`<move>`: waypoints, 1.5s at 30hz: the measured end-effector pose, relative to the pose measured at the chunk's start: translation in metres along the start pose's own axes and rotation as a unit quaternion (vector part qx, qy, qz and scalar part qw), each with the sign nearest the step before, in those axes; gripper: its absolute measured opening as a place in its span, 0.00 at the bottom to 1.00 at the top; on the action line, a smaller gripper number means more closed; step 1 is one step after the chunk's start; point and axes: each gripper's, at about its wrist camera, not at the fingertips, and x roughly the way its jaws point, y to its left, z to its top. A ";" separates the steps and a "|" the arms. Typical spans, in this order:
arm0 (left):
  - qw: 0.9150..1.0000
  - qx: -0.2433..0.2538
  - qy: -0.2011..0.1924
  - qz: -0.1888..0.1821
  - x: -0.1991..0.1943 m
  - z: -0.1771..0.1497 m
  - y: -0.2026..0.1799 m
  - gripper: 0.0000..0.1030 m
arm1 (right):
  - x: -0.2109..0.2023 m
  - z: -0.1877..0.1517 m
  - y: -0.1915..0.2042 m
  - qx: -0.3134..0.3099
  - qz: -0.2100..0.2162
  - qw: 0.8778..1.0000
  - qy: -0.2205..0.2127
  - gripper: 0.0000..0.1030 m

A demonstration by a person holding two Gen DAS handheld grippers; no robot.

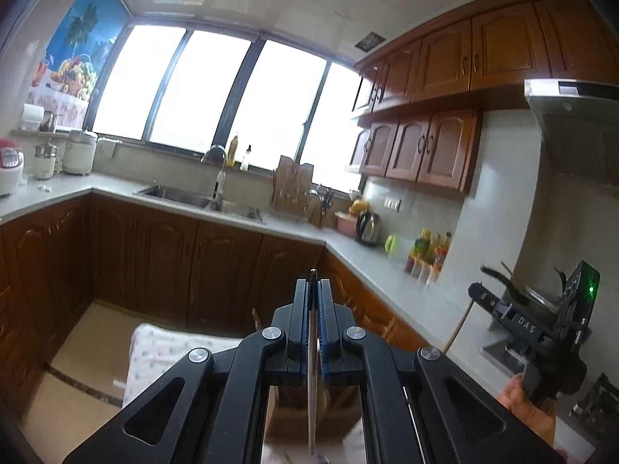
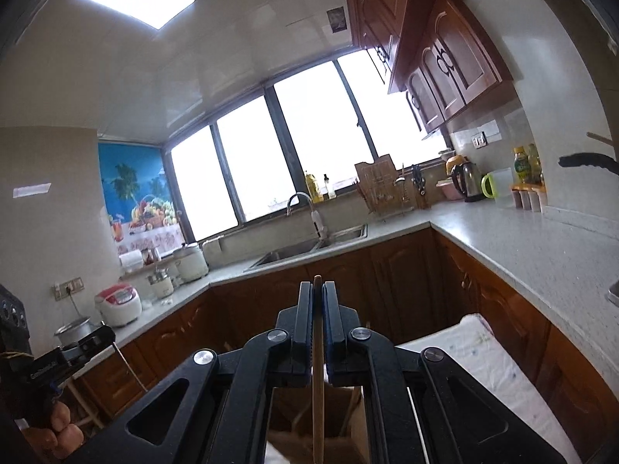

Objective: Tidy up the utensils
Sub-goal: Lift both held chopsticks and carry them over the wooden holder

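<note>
Left black two-finger gripper [image 1: 314, 290]: jaws clamped on a thin flat metal utensil handle [image 1: 312, 379], which runs vertically between the blue pads; its dark tip stands just above the fingertips. Right black two-finger gripper [image 2: 318, 294]: jaws clamped on a slender light wooden stick [image 2: 318, 386], upright, tip just above the fingertips. Below both grippers: a brown open-topped container [image 2: 332, 446] beside a white patterned cloth [image 2: 483, 352]. Farther off: brown wooden base cabinets [image 1: 162, 263], then the steel double sink [image 1: 182, 193] under the window, the knife-and-utensil rack [image 1: 294, 189] beside it
</note>
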 end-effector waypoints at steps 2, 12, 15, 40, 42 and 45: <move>1.000 0.002 -0.010 0.001 0.013 0.001 0.001 0.02 | 0.009 0.007 0.001 0.000 -0.002 1.000 -0.010 0.04; 0.999 0.009 -0.018 0.028 0.095 -0.037 0.003 0.02 | 0.053 -0.001 -0.009 -0.013 -0.025 0.999 -0.028 0.04; 0.999 0.003 -0.005 0.036 0.119 -0.050 0.004 0.02 | 0.062 -0.015 -0.018 -0.006 -0.029 0.999 -0.025 0.04; 0.997 -0.016 0.053 0.059 0.173 -0.079 0.018 0.03 | 0.087 -0.077 -0.045 0.024 -0.039 0.997 0.061 0.05; 0.997 -0.013 0.055 0.060 0.171 -0.079 0.019 0.03 | 0.090 -0.079 -0.045 0.023 -0.039 0.997 0.070 0.05; 0.996 -0.012 0.058 0.061 0.168 -0.079 0.021 0.03 | 0.090 -0.079 -0.045 0.022 -0.040 0.996 0.072 0.06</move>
